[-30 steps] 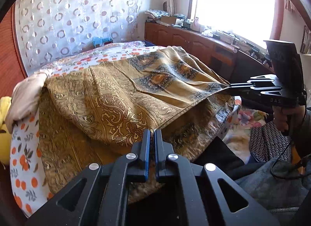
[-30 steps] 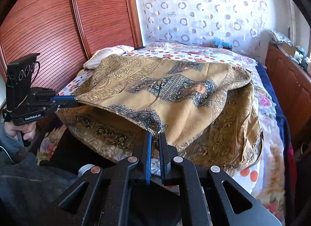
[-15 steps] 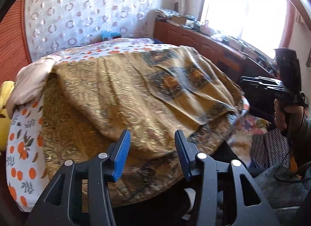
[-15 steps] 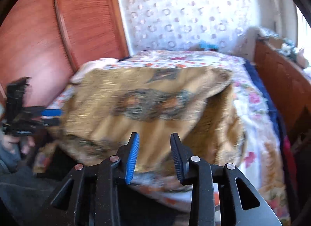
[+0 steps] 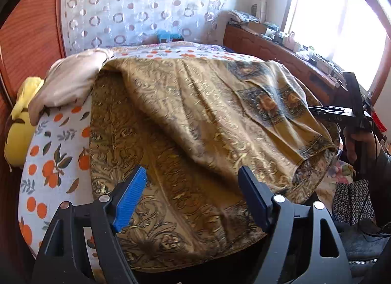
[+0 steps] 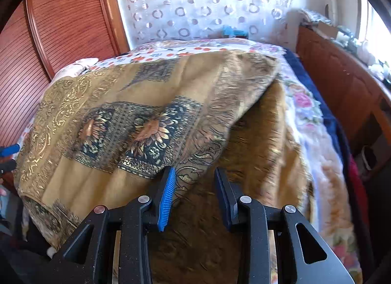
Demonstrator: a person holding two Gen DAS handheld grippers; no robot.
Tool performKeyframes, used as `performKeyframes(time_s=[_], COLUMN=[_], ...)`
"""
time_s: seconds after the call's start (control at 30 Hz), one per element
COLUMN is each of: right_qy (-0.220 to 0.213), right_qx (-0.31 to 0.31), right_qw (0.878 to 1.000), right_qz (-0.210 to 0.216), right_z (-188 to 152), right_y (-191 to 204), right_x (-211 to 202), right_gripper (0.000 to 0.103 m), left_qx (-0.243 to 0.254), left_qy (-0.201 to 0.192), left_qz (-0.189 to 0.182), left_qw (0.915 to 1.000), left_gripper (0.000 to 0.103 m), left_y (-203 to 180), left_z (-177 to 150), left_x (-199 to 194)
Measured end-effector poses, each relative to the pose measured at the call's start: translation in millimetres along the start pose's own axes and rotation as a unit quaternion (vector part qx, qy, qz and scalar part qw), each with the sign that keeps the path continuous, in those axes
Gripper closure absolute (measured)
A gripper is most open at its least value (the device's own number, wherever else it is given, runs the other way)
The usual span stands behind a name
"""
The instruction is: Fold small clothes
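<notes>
A gold patterned cloth with dark flower panels (image 5: 195, 125) lies folded over on the bed, its upper layer ending short of the near edge. It also shows in the right wrist view (image 6: 136, 122). My left gripper (image 5: 193, 176) is open and empty, just above the cloth's near edge. My right gripper (image 6: 195, 174) is open and empty over the cloth's near right part. The right gripper shows at the far right of the left wrist view (image 5: 315, 110). One blue pad of the left gripper (image 6: 9, 149) shows at the left edge of the right wrist view.
The bed has an orange-print sheet (image 5: 53, 162) and a floral blanket (image 6: 310, 118). A beige cloth (image 5: 70, 81) and a yellow item (image 5: 19, 127) lie at the left. A wooden headboard (image 6: 61, 27), a dotted curtain (image 5: 136, 8) and a wooden cabinet (image 6: 342, 83) surround the bed.
Both grippers were shut on the cloth's edge a second ago. They have opened and let it go; the upper layer now lies flat on the bed. The left jaws have opened wider.
</notes>
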State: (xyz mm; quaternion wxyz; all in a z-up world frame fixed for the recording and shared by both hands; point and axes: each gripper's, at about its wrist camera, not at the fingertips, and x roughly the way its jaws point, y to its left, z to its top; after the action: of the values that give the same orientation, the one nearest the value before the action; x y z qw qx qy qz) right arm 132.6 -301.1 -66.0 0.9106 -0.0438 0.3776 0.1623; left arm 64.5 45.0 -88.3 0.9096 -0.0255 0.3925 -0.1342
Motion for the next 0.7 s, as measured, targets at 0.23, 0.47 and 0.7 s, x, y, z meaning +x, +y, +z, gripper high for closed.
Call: performKeyframes(time_s=[0.23,0.47,0.7], right_qy=[0.005,-0.025,-0.026], right_qx=[-0.004,-0.01,-0.046], right_qw=[1.0,0.999,0.996], right_qz=[0.017,0.042,0.065], right_z=[18.6,24.9,36.1], right_y=[10.0,7.7,30.1], right_x=[21.8,10.6,30.0], right_gripper=[0.069,0.092,0.092], left_qx=[-0.012,-0.045,-0.046], left_qy=[0.005,0.004,0.002], left_qz=[-0.012,-0.006,-0.006], left_qw=[0.9998,0.999,0.9989], left_gripper=[0.025,0.025,0.025], left_y=[11.4,35.8,34.5], left_z=[8.5,17.1,11.7], left_x=[13.5,23.3,21.8])
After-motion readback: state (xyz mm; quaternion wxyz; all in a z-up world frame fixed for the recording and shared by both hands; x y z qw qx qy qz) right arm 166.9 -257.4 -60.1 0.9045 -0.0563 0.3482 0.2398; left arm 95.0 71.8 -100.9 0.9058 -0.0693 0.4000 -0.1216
